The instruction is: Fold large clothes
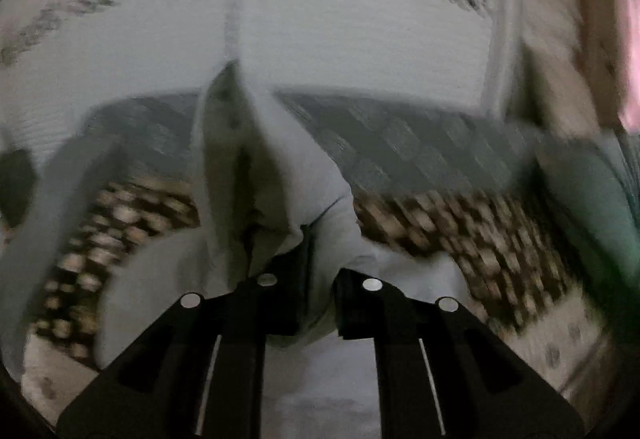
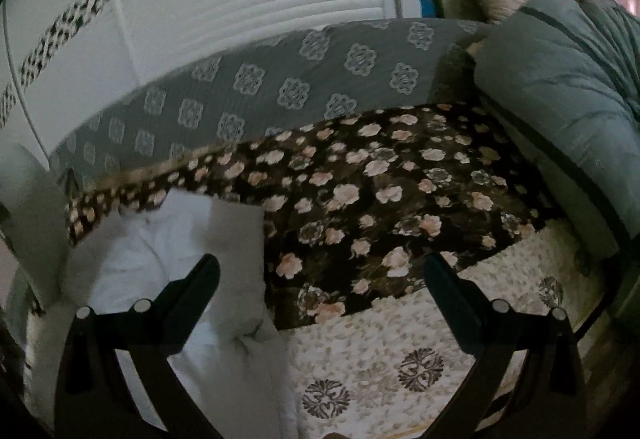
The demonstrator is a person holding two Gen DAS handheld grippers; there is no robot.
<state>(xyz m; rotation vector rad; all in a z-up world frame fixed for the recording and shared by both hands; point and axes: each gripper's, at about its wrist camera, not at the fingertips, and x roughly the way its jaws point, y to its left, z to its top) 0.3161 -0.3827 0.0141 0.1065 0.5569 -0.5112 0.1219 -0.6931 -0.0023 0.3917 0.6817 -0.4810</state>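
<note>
Left view motion-blurred; white garment [image 2: 168, 239] cut off by frame edge.

One white garment [image 2: 176, 251] lies under the left finger of the right gripper. Ahead of the fingers: one dark floral blanket [image 2: 380, 199], one grey patterned bedspread [image 2: 280, 79], one teal pillow [image 2: 560, 111].

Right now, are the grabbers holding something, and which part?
Left gripper pinches a bunched fold of the pale grey-white cloth garment. Right gripper is open, holding nothing.
</note>
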